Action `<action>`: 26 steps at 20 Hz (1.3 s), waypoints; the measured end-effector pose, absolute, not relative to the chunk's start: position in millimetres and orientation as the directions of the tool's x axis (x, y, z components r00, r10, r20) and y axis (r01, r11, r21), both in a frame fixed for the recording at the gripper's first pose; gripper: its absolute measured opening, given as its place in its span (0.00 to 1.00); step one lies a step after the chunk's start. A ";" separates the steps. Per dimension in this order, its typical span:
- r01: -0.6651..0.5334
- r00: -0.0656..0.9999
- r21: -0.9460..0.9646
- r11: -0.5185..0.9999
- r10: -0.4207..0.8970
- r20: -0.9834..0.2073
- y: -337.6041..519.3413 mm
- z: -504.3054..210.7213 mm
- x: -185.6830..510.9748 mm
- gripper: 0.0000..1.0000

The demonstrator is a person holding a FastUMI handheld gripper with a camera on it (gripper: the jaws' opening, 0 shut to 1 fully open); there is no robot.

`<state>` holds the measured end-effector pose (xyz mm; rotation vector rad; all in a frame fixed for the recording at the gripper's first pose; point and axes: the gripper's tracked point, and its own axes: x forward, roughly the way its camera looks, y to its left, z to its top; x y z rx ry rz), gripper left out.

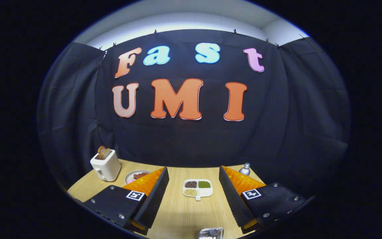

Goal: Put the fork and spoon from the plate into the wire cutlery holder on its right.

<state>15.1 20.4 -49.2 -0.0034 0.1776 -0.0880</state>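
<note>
My gripper is open above a light wooden table, with nothing between the fingers. A small white plate with something reddish on it lies beyond the left finger, partly hidden by it. I cannot make out a fork or spoon on it. A shiny metal thing shows close under the gripper between the finger bases, cut off so that I cannot tell what it is.
A white toaster with bread slices in it stands at the table's far left. A white divided dish of beans and grains lies on the table between the fingers, further ahead. A small silver domed object stands beyond the right finger.
</note>
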 end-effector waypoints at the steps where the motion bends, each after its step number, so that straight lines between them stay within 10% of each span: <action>1: 0.100 0.985 -0.013 0.995 -0.101 -0.143 23.7 -38.5 10.0 0.91; 10: 0.075 0.996 -0.093 0.993 -0.079 -0.034 125.0 -22.1 -3.3 0.93; 20: -0.147 0.929 -0.025 0.989 0.129 -0.347 278.8 -135.3 28.3 0.98; 26: -0.148 0.676 0.120 0.982 0.189 -0.712 320.3 -247.2 20.4 0.98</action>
